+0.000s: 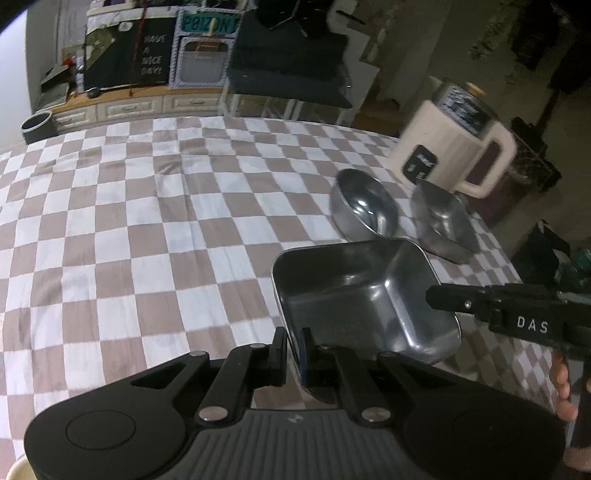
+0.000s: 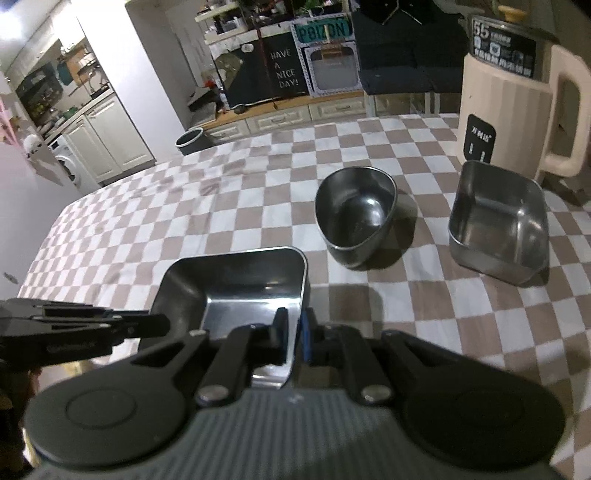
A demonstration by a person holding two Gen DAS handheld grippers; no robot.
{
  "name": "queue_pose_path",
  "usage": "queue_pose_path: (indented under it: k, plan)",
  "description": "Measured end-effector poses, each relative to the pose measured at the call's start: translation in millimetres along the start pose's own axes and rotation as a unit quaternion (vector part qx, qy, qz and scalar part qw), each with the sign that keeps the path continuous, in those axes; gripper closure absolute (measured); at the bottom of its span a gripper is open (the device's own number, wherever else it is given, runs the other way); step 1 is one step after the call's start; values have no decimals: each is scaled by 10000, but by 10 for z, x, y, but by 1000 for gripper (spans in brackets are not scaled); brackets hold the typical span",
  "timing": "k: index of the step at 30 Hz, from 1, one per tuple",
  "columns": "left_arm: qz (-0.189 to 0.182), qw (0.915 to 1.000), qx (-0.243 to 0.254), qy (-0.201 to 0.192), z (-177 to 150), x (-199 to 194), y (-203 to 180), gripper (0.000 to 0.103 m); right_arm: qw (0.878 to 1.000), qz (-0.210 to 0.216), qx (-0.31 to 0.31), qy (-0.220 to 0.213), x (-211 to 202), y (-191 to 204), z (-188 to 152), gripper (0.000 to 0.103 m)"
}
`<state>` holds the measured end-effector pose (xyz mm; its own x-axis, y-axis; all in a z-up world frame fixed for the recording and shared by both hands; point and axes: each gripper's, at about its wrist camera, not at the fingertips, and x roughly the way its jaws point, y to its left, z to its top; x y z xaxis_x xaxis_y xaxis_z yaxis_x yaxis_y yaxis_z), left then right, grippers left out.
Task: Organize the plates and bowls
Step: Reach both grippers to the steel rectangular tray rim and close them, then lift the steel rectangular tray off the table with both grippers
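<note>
Both grippers, left gripper [image 1: 294,341] and right gripper [image 2: 294,332], pinch opposite rims of the near square steel dish [image 2: 236,288] above the checked tablecloth [image 2: 369,314]; thin, rigid, slick metal, likely light, best gripped at its rim.

dim, soft blur, strong fisheye edge bending

A black board [image 2: 286,74] reads "HAVE A NICE DAY!", a teal plate [image 2: 323,29] "POIZON", the right gripper [image 1: 532,325] "DAS", the jug's label [image 2: 504,46] "55"
</note>
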<state>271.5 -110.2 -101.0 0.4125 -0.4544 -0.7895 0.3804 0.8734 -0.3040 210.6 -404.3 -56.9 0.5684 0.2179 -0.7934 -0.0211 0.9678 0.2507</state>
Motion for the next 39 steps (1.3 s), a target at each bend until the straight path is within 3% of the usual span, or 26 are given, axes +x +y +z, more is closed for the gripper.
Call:
queue_pose_path:
  k: [11,19,29,39]
  plan:
    - [-246,9990,364,97,-319,-282,-245,96,9999,-83,-84,47,-487,62,-400,93]
    - [-300,9967,664,368,-470,-174,-404,93,9990,-360,-78,243,-510,38,-507,93]
    - [-102,9931,915,733,-573,34,-501,92,9948,-626,-315,737,-309,44,-583,91]
    - [-113,9897,1090,917,-660,116,-567,90,9951,-620,-266,718,-324,13,-573,91]
